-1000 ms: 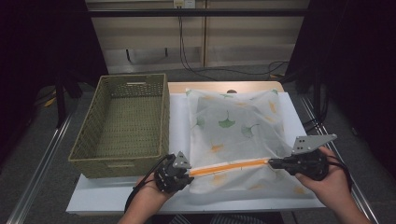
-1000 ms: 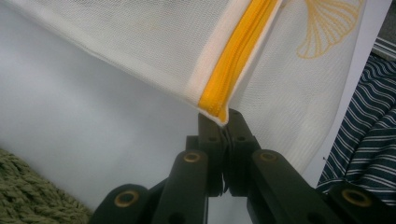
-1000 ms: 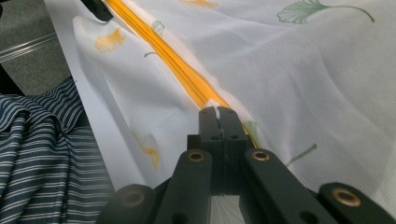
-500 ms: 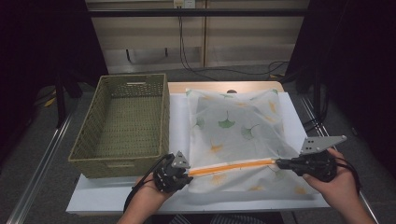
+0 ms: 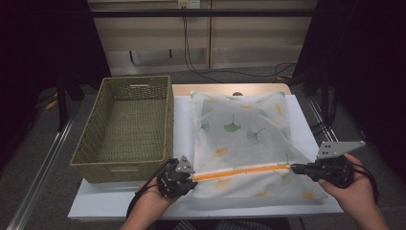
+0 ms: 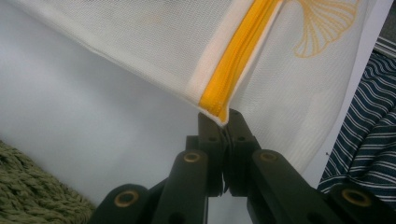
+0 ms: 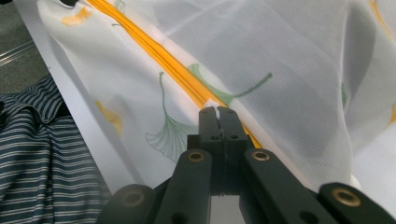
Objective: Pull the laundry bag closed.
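Your right gripper (image 5: 293, 167) has slid outward along the orange zipper (image 5: 239, 171), its jaws clenched on the zipper pull at the right end of the white mesh laundry bag with ginkgo-leaf print (image 5: 244, 134). Your left gripper (image 5: 191, 176) pinches the zipper's left end, keeping it taut. You look close to done zipping; next, finish the pull gently. The woven olive basket (image 5: 165, 103) on the white surface (image 5: 306, 129) beside the bag is empty.

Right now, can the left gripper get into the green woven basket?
Probably not yet: the left gripper is shut on the yellow zipper's end of the white leaf-print mesh bag. The green woven basket sits right beside it, open-topped.
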Available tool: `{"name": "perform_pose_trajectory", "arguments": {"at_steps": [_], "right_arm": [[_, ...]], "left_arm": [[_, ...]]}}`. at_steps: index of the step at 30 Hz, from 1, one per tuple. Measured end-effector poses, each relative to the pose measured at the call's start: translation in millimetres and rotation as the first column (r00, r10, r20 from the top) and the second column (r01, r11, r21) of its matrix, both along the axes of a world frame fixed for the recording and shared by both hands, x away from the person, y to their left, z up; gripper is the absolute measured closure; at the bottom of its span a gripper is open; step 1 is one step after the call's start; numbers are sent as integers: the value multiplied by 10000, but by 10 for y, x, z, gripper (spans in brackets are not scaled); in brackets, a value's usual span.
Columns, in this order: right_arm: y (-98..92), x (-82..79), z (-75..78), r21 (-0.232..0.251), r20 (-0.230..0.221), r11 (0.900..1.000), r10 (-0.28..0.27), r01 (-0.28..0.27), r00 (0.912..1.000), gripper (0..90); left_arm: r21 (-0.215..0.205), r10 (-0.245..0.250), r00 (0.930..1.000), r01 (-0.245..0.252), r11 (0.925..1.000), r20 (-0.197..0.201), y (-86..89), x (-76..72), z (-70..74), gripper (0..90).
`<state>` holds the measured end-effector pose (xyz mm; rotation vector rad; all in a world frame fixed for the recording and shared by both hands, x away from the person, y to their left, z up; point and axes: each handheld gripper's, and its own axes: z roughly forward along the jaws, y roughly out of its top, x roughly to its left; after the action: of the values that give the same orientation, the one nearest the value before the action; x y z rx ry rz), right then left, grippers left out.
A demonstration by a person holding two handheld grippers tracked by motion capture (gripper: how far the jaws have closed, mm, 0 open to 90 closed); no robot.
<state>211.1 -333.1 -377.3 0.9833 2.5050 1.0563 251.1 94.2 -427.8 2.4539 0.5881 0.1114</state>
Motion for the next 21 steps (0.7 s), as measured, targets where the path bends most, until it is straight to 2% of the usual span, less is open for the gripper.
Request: {"name": "perform_pose_trajectory", "arguments": {"at_steps": [3,6,8,9,10,11,16,17,21], "right_arm": [[-51,-4,-25,-13,-128,9999,-165,165,9998,900],[-105,-14,-46,-12,-161,9995,-322,322,9994,900],[-143,-19,-56,-6,-182,9993,-364,364,9992,900],[-156,-27,-59,-157,-145,9985,-522,520,9985,900],[-178,-24,-67,-227,-151,9982,-550,547,9984,900],[-206,-23,-76,-209,-181,9976,-657,653,9977,900],[-332,-5,-139,-115,-395,9952,-975,971,9944,900],[-348,-5,-145,-98,-387,9950,-999,996,9942,900],[-407,-24,-149,-152,-378,9921,-1249,1244,9915,900]], "left_arm": [[62,11,10000,-11,10000,12,2,1,-2,880],[-51,65,10000,-65,10000,-43,-3,-1,-11,880],[45,36,10000,-36,10000,17,0,0,-4,880],[-13,12,10000,-12,10000,-14,2,1,-5,880],[-229,289,9996,-289,9993,-21,-9,-13,-16,880],[-75,171,9999,-171,9998,12,-2,-6,-11,880],[-123,188,9998,-189,9997,-9,0,-6,-9,880],[-229,277,9996,-278,9994,-61,-1,-10,-13,880],[-192,252,9997,-252,9995,-25,-2,-9,-12,880]]}}
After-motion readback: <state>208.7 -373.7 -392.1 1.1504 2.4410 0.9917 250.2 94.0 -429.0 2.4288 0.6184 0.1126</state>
